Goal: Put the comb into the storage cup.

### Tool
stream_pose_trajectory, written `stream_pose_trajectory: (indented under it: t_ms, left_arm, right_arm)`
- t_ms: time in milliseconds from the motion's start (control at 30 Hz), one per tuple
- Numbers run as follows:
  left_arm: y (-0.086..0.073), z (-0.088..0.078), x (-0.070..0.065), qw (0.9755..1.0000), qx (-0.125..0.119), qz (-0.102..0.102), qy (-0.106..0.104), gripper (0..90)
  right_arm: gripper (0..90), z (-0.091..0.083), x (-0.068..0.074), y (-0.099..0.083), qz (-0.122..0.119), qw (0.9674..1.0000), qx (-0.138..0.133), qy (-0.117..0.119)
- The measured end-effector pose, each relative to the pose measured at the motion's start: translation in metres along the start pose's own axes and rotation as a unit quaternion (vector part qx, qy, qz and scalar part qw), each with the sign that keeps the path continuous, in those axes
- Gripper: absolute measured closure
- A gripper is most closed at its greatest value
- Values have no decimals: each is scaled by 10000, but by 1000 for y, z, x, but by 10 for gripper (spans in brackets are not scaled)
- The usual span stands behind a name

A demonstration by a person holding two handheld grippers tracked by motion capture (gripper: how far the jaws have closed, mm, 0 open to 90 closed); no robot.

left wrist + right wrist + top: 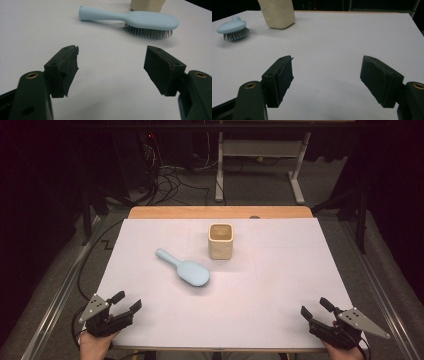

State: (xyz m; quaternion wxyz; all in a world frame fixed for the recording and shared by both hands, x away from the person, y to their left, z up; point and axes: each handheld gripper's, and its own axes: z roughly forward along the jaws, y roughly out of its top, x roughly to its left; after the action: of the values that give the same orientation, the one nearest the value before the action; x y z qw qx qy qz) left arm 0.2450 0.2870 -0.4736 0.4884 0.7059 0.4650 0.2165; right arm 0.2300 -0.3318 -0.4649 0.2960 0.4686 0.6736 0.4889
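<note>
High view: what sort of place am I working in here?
Probably a lab or recording workspace, not a home: a table under a plain white sheet, loose cables on the carpeted floor behind it, and a bare metal desk frame against a dark backdrop.

A pale blue hairbrush (184, 269) lies bristles down on the white table, beside a cream square cup (220, 240).

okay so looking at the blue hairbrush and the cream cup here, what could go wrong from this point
The hairbrush lies bristles down with a smooth rounded back, so jaws closing on its head may slip; the handle looks safer. It rests close to the cup, so a wide approach by the open left gripper could nudge or tip the cup.
</note>
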Motion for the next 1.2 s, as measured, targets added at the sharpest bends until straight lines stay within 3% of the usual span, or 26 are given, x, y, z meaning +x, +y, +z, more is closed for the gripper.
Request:
stream_pose_trajectory:
  t_ms: [1200]
  left_arm:
    - [4,0,-2,9999,-24,-20,-138,267]
  right_arm:
    - [266,1,0,0,25,10000,35,25]
